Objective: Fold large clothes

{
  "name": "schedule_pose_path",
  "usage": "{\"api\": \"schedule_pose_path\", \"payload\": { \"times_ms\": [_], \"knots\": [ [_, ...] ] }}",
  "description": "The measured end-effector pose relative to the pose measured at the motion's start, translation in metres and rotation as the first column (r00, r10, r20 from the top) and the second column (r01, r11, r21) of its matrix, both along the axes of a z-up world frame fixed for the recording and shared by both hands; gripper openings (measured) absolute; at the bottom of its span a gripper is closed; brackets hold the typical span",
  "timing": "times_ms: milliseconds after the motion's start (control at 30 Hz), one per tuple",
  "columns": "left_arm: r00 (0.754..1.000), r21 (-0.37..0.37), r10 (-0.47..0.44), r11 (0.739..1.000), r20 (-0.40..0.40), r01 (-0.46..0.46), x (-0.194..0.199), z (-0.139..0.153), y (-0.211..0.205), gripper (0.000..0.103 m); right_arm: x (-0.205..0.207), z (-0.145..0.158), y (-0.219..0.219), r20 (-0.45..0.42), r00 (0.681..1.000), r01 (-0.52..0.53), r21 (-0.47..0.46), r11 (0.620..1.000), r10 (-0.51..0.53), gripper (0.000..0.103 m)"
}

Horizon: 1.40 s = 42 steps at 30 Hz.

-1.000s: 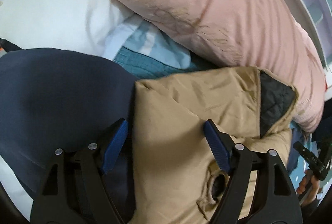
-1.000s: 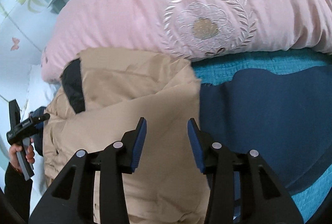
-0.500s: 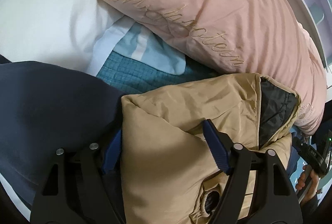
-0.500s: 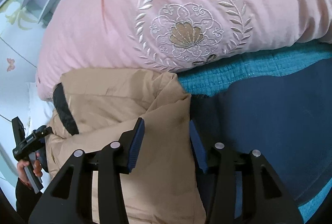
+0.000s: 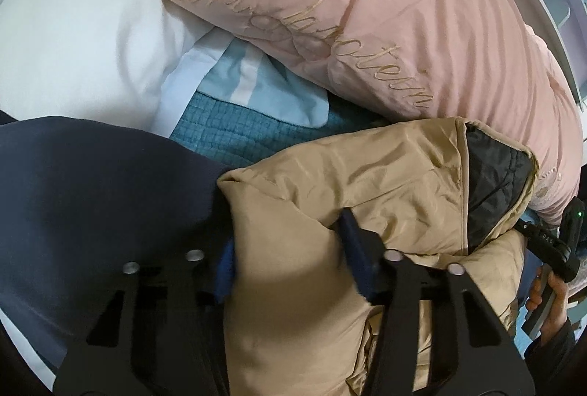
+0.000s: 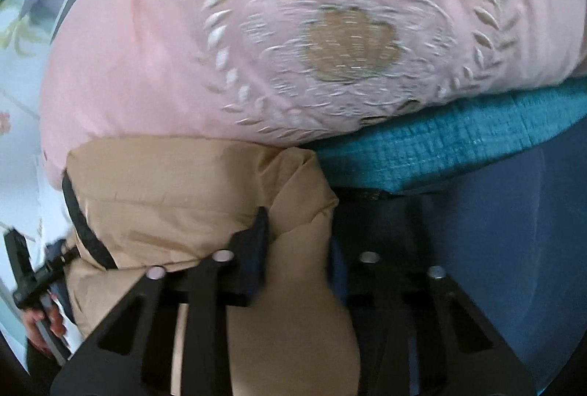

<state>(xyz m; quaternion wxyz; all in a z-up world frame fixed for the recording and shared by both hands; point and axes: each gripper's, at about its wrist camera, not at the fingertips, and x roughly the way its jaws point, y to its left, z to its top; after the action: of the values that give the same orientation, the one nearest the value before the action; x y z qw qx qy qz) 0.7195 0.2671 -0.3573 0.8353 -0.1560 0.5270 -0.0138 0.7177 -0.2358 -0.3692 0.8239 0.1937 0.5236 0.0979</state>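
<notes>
A folded tan puffer jacket [image 5: 330, 183] with a black lining [image 5: 495, 183] lies on the bed against a pink pillow. My left gripper [image 5: 290, 260] has its blue pads pressed into the jacket's left end, shut on a thick fold. My right gripper [image 6: 299, 249] grips the jacket's [image 6: 190, 190] right end, pads squeezing the padded fabric. Each view shows the other gripper held in a hand at its edge: the right one in the left wrist view [image 5: 550, 249], the left one in the right wrist view [image 6: 33, 278].
A pink embroidered pillow [image 5: 385, 29] [image 6: 293, 29] lies just behind the jacket. A white pillow [image 5: 80, 21] sits at the left. A navy garment [image 5: 91, 194] [image 6: 495, 231] lies on the teal quilted bedspread [image 5: 227, 139] [image 6: 440, 146] beside the jacket.
Both grippers moved forward onto the jacket and closed on its two ends. The jacket is bunched up between the pads and sits closer to the pink pillow.
</notes>
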Motion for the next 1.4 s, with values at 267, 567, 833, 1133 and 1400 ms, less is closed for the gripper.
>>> {"api": "schedule_pose_path", "payload": {
  "times_ms": [267, 567, 833, 1133, 1400],
  "knots": [
    [0.997, 0.028, -0.002, 1.000, 0.080, 0.000, -0.022, 0.022, -0.004, 0.021, -0.037, 0.044, 0.008, 0.174, 0.983, -0.033, -0.109, 0.993, 0.052, 0.013],
    [0.978, 0.005, -0.005, 1.000, 0.209, 0.004, -0.078, 0.077, -0.017, 0.019, -0.098, 0.092, -0.008, 0.286, 0.958, -0.010, -0.044, 0.999, 0.022, 0.012],
    [0.957, 0.022, -0.026, 1.000, 0.289, 0.020, -0.168, 0.117, -0.025, 0.019, -0.157, 0.125, -0.009, 0.322, 0.947, -0.004, -0.024, 1.000, 0.012, 0.012],
    [0.965, 0.060, -0.058, 0.997, 0.255, 0.044, -0.272, 0.112, -0.036, 0.019, -0.264, 0.142, -0.018, 0.345, 0.939, 0.014, 0.013, 1.000, -0.018, 0.012],
    [0.991, 0.048, -0.018, 0.999, 0.130, 0.012, -0.362, 0.055, -0.031, 0.019, -0.353, 0.111, -0.026, 0.240, 0.971, 0.006, -0.028, 1.000, 0.001, 0.012]
  ]
}}
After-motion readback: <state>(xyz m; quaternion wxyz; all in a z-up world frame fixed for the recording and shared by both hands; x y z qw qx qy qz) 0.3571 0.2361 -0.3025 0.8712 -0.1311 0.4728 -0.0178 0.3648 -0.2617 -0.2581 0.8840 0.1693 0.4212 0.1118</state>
